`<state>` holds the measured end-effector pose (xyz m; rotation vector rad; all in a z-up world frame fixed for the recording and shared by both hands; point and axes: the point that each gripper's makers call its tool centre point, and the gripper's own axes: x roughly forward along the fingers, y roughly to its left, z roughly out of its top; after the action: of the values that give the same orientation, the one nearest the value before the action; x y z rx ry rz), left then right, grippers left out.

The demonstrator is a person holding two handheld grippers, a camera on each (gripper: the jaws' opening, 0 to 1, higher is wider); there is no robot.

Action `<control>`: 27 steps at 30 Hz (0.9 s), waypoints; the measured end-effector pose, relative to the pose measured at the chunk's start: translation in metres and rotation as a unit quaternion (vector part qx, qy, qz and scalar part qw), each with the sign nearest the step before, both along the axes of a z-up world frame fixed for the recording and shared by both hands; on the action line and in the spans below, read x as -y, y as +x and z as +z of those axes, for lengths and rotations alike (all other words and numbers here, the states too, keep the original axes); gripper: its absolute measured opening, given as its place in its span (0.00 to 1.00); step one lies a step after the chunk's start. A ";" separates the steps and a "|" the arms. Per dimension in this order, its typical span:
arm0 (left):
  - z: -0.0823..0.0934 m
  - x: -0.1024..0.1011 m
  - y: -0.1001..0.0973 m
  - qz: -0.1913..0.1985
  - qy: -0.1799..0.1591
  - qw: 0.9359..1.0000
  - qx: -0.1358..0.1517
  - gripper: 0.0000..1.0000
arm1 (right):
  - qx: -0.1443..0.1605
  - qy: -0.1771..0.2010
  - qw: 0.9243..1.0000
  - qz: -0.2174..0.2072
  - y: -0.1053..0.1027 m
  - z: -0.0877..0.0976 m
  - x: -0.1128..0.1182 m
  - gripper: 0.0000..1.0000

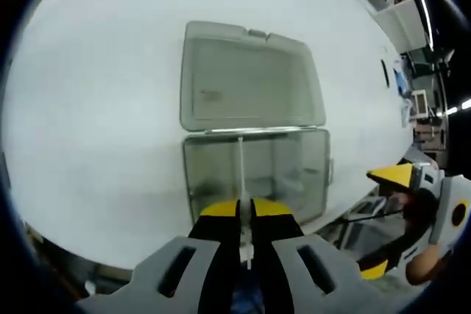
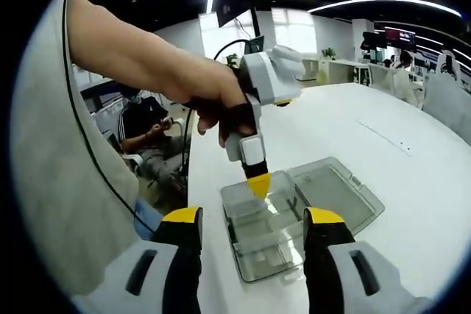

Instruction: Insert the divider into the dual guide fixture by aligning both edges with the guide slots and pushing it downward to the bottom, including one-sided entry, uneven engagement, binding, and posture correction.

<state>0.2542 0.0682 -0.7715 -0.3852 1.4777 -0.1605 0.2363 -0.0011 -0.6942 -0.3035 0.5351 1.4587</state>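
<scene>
The left gripper (image 1: 245, 215) has its yellow-tipped jaws clenched on the divider (image 1: 241, 174), a thin, pale, stiff sheet seen edge-on and running toward twelve o'clock into the clear plastic box (image 1: 257, 174) — the guide fixture. To seat it well, I judge the sheet should be kept upright with both edges level in the slots, then pressed straight down; if one side leads, back off and square it. The box is glossy and see-through, its hinged lid (image 1: 250, 79) lying open at twelve o'clock on the matte white table (image 1: 96, 108). The right gripper (image 2: 254, 237) hangs released above the box's near end, holding nothing.
</scene>
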 end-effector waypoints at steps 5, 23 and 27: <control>-0.003 0.000 0.000 -0.001 0.002 1.000 -0.004 0.01 | -0.002 0.000 1.000 -0.003 0.002 -0.001 0.002 0.52; -0.004 0.001 -0.001 -0.012 0.017 1.000 -0.013 0.01 | 0.001 -0.002 1.000 -0.001 0.003 0.001 0.005 0.52; -0.004 0.001 0.000 -0.014 0.020 1.000 -0.014 0.01 | 0.001 -0.003 1.000 -0.001 0.002 0.001 0.006 0.52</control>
<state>0.2541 0.0670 -0.7753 -0.3357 1.5125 -0.1486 0.2387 -0.0075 -0.6930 -0.3106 0.5381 1.4552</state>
